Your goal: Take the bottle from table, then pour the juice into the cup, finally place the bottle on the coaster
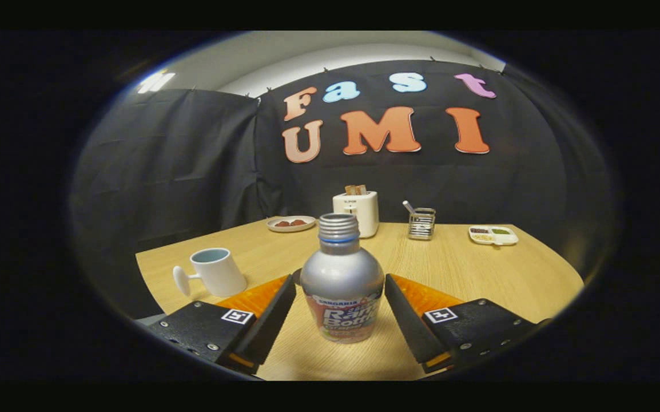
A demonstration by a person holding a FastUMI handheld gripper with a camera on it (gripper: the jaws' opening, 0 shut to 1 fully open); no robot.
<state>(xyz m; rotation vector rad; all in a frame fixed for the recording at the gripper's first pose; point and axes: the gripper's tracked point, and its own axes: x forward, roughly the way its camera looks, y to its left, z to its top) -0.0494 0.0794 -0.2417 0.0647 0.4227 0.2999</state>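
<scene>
While the bottle (341, 280) stands upright and uncapped on the tabletop (467, 269), the gripper (340, 300) sits spread wide around it — one finger on each side, neither touching. Off to the left, well apart, leans a white cup (217, 271).

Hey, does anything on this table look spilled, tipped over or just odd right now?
Nothing spilled or tipped. The silver metal bottle stands upright with no cap on, between the open hand-held gripper fingers, neither visibly pressing it. The white cup with a blue inside only seems to lean, probably from the fisheye lens.
</scene>
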